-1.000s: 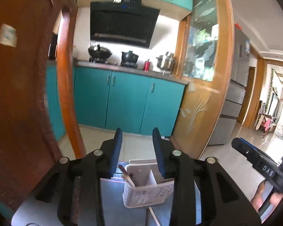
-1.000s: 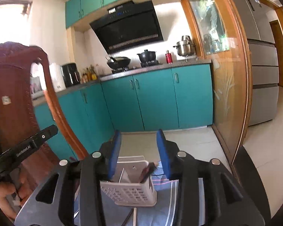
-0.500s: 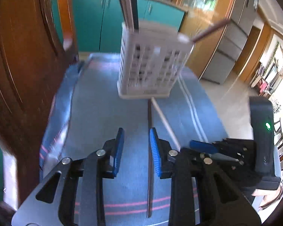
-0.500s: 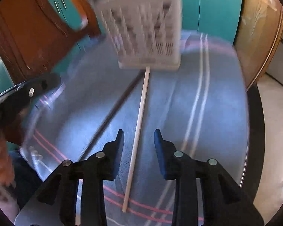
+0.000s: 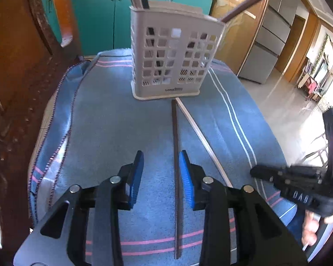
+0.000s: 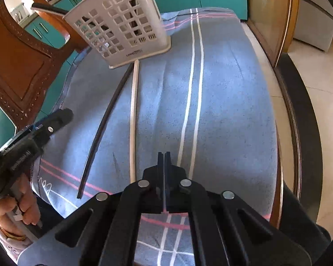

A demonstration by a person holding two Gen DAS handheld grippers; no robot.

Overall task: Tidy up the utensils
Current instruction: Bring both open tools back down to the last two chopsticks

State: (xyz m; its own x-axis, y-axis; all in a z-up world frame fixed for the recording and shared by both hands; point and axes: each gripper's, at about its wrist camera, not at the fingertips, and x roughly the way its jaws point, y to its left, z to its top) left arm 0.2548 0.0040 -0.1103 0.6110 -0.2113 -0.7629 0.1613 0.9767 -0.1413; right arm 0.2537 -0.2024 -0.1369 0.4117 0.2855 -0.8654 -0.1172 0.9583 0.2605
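Note:
A white slotted utensil basket (image 5: pixel 173 59) stands at the far end of the cloth, with dark utensils sticking out of its top. In front of it lie a dark chopstick (image 5: pixel 175 155) and a pale chopstick (image 5: pixel 199 133), side by side. My left gripper (image 5: pixel 161 173) hangs low over the cloth with its jaws opening. The dark chopstick runs through the gap close to the right blue pad (image 5: pixel 185 177), and neither pad presses it. My right gripper (image 6: pixel 163 155) is shut with nothing in it, to the right of the pale chopstick (image 6: pixel 133 122) and the dark chopstick (image 6: pixel 104 119).
A blue striped cloth (image 6: pixel 222 110) covers the table, whose dark wooden rim (image 6: pixel 299 122) shows on the right. A carved wooden chair (image 5: pixel 15 77) stands close on the left. Teal cabinets and a tiled floor lie beyond. A person's hand (image 6: pixel 22 210) grips the left handle.
Both grippers tipped down from facing the kitchen and dropped toward the cloth near the chopsticks. The right jaws went from apart to fully shut. The left jaws narrowed, then widened a little.

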